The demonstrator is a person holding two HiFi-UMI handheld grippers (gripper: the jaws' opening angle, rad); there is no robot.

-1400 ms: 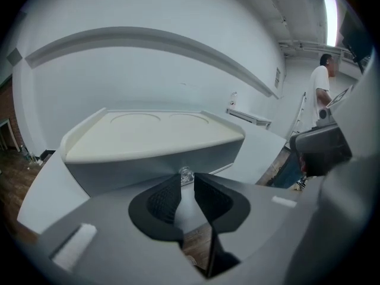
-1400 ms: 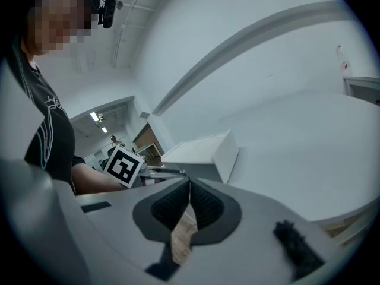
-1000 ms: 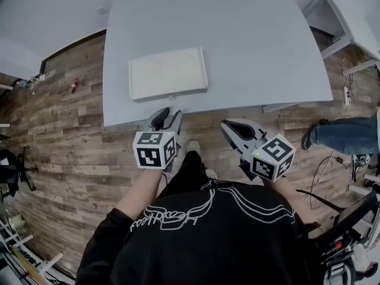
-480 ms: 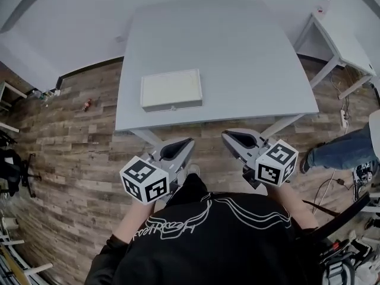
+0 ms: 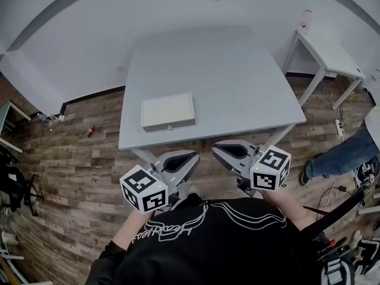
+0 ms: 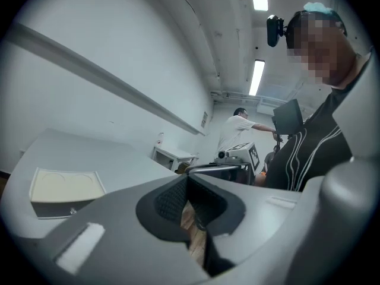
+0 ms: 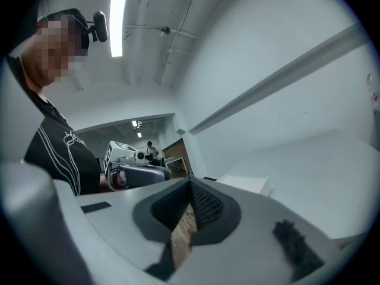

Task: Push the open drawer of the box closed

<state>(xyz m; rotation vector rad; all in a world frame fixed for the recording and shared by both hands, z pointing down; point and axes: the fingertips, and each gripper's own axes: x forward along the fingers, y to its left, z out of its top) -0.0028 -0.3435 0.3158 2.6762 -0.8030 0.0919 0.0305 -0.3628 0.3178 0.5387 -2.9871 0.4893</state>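
A flat white box lies on the grey table, near its front left edge, with a small knob on its front face toward me. Whether its drawer stands out I cannot tell. The box also shows in the left gripper view and the right gripper view. My left gripper is shut and empty, held over the floor in front of the table. Beside it, my right gripper is also shut and empty. Neither touches the box.
A second white table stands at the back right. A person's leg in jeans and cables are on the wooden floor at the right. Another person in a white shirt stands far behind.
The left gripper's jaws have gone from open to shut. Both grippers have drawn back from the table's edge toward my body, and the table with the box now looks farther off.
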